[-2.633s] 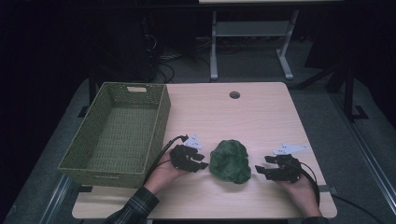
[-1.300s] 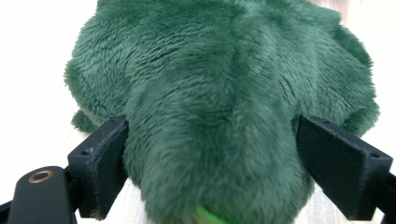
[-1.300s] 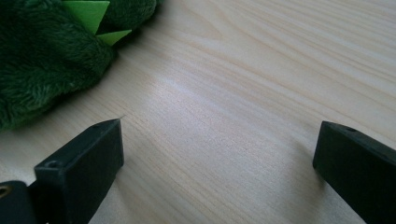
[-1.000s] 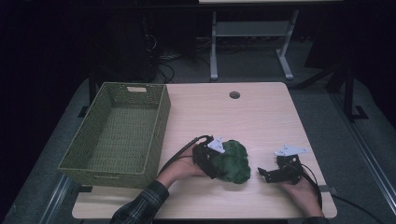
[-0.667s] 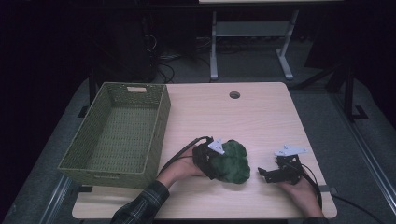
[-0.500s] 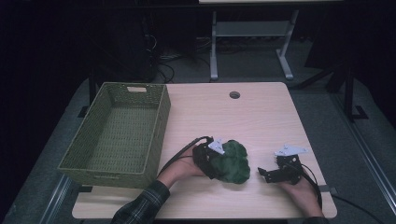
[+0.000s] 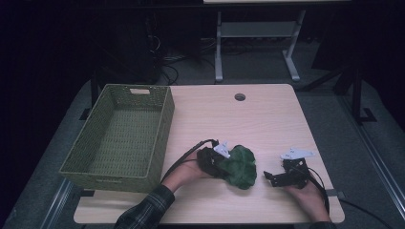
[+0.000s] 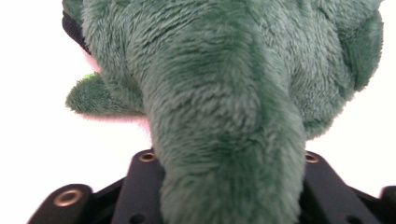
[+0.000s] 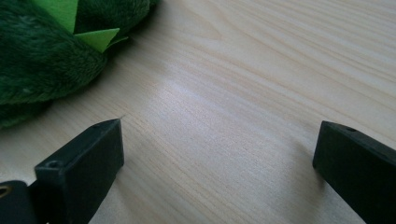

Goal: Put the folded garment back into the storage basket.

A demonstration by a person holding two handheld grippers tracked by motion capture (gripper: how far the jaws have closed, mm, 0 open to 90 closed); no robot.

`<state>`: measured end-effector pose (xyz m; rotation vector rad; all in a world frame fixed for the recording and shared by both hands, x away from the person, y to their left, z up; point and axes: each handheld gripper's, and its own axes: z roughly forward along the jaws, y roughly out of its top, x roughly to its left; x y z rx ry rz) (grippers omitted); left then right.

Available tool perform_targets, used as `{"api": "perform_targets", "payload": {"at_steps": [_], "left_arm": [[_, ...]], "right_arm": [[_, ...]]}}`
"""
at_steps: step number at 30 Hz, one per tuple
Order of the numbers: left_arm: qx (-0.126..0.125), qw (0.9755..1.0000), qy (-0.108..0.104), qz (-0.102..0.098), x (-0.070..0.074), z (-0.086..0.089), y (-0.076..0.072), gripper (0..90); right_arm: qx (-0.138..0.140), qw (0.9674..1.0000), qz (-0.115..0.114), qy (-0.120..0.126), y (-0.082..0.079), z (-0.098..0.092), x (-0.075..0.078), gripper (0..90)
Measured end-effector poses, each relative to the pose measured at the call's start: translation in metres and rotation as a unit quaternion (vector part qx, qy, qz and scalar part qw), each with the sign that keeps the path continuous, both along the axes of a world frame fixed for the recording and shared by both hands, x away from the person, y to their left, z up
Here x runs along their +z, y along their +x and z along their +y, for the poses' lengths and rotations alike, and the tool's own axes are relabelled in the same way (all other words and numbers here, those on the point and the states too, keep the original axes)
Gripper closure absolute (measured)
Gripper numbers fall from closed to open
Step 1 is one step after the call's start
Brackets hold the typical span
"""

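Since the first picture, the left claw [image 7: 220,161] has slid over from beside the green plush toy [image 7: 240,166] right up against it, and its jaws have just been closing on the fur. The right claw [image 7: 276,177] has hardly moved.

From the high view, the toy lies on the desk [image 7: 267,119], touching the left claw and a little apart from the right one. The green basket [image 7: 122,136] sits off to the left claw's other side, with nothing in it. So the grab looks done; lifting the toy and dropping it in the basket is probably still to come.

In the left gripper view, a long furry part of the toy [image 8: 224,140] is pinched between the jaws. It runs straight away from the claw.

In the right gripper view, the jaws stand spread wide over bare desk [image 9: 243,93], with the toy [image 9: 42,60] off to one side.
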<state>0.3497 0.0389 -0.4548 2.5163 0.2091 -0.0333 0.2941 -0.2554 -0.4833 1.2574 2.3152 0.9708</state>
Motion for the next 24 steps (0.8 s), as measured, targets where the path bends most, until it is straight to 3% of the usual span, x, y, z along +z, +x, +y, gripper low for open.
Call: {"api": "perform_targets", "payload": {"at_steps": [5, 17, 24], "left_arm": [[0.011, 0.9999, 0.000, 0.008, 0.001, 0.000, 0.000, 69.1], [0.025, 0.9993, -0.014, 0.022, 0.014, 0.004, -0.001, 71.1], [0.047, 0.9987, -0.018, 0.011, 0.031, 0.012, 0.000, 71.0]], "right_arm": [[0.000, 1.0000, 0.000, 0.000, 0.000, 0.000, 0.000, 1.6], [0.000, 1.0000, 0.000, 0.001, 0.000, 0.000, 0.000, 1.6], [0.001, 1.0000, 0.000, 0.001, 0.000, 0.000, 0.000, 1.5]]}}
